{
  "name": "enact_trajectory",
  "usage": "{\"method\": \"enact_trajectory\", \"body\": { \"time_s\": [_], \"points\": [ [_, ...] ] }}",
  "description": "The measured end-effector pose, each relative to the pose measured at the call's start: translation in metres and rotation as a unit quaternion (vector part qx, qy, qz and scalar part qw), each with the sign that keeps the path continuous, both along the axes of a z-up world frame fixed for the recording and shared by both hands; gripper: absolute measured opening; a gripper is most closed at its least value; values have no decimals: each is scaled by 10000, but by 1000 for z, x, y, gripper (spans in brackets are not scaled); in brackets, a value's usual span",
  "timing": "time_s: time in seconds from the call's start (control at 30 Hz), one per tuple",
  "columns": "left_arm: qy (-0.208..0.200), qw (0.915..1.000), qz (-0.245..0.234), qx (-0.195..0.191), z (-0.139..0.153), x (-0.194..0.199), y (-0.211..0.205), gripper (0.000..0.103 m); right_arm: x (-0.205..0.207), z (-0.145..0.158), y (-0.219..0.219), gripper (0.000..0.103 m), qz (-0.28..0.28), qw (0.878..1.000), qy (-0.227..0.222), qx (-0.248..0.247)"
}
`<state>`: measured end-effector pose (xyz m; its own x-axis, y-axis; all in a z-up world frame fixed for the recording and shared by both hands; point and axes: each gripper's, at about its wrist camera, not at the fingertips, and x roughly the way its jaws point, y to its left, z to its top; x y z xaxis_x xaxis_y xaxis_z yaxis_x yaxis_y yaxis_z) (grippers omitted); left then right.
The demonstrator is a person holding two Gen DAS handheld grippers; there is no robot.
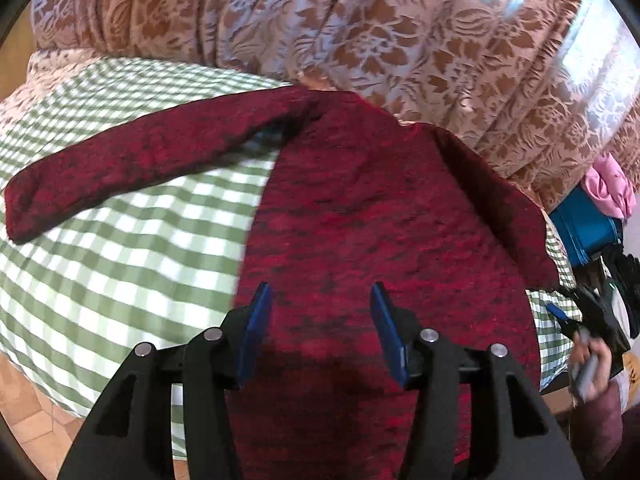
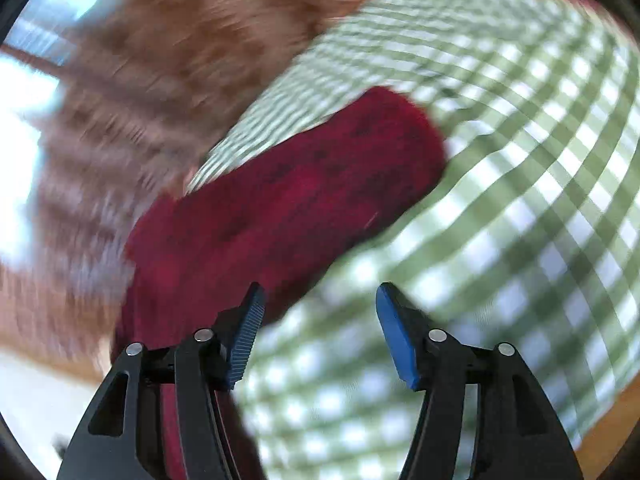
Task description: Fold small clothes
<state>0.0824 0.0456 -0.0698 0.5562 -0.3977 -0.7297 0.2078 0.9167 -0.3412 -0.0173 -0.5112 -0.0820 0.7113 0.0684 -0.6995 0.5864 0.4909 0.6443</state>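
two black two-finger grippers with blue pads work over one dark red knitted sweater [image 1: 360, 208] spread on one green-and-white checked cloth [image 1: 132, 248]. nearest in the left wrist view, the left gripper [image 1: 322, 312] hangs above the garment's lower body, its jaws apart with nothing but air between them, the knit lying below. one long sleeve [image 1: 132, 164] reaches out toward nine o'clock across the checks; a second sleeve [image 1: 500, 204] lies folded along the body's edge toward two o'clock. at four o'clock, past the sweater's hem, a hand [image 1: 588, 364] grips the right gripper [image 1: 560, 316], of which one blue pad shows there. beyond it at three o'clock sit one blue fabric item [image 1: 580, 228] and one pink bundle [image 1: 608, 188]. farthest, across the top, hangs one pinkish-brown floral curtain [image 1: 360, 28].

the right wrist view is heavily blurred. its gripper [image 2: 320, 312] has its jaws apart and empty, over the checked cloth [image 2: 520, 160], with the end of one red sleeve [image 2: 304, 196] just past the fingertip at eleven o'clock and running up to one o'clock. the curtain [image 2: 140, 100] smears across ten o'clock.
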Motion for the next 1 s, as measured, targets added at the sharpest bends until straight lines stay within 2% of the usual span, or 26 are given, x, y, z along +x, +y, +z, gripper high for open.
{"method": "enact_trajectory", "body": {
  "time_s": [0.03,0.07,0.1,0.13,0.17,0.27,0.37,0.4,0.5,0.53,0.6,0.63,0.7,0.73,0.77,0.83,0.9,1.0],
  "points": [
    [1,10000,-48,-34,0,0,-5,50,10,-7,-9,47,-124,9997,-80,214],
    [-1,9999,-101,-74,-1,-2,-10,52,17,-8,-12,33,-169,9995,-102,263],
    [3,9999,-152,-77,-1,-2,-16,52,27,-9,-15,26,-219,9993,-81,308],
    [18,9998,-217,-28,-3,-2,-24,52,33,-9,-17,12,-180,9992,-103,352],
    [29,9997,-253,9,-4,-2,-30,52,37,-5,-18,10,-125,9994,-98,299],
    [133,9992,-375,56,-10,-1,-44,52,33,27,-34,9,-66,9985,-128,-523],
    [187,9984,-482,248,-16,0,-56,52,26,58,-65,9,-424,9906,4,-1303],
    [234,9980,-532,258,-18,0,-58,52,22,65,-81,9,-636,9845,187,-1621],
    [451,9962,-667,338,-31,4,-67,52,22,59,-120,8,-999,9741,656,-1919],
    [566,9954,-683,366,-37,6,-71,53,25,55,-126,8,-1031,9728,774,-1926],
    [571,9951,-674,452,-42,7,-75,54,39,37,-143,8,-1002,9687,1121,-1976],
    [575,9951,-663,447,-43,7,-76,55,44,32,-146,8,-958,9692,1160,-1949],
    [589,9954,-648,390,-42,7,-75,56,47,22,-149,13,-865,9687,1251,-1960],
    [598,9955,-660,313,-40,7,-72,56,46,22,-148,23,-876,9684,1267,-1960],
    [611,9957,-670,177,-38,7,-67,56,44,23,-146,46,-896,9692,1257,-1919],
    [603,9962,-626,-77,-33,7,-52,58,38,31,-136,77,-1075,9658,1277,-1982],
    [618,9969,-348,-349,-31,11,-27,62,30,49,-116,78,-1222,9588,1195,-2267],
    [698,9912,388,-1052,-33,22,30,63,34,68,-73,87,-978,9654,779,-2287]
  ]
}}
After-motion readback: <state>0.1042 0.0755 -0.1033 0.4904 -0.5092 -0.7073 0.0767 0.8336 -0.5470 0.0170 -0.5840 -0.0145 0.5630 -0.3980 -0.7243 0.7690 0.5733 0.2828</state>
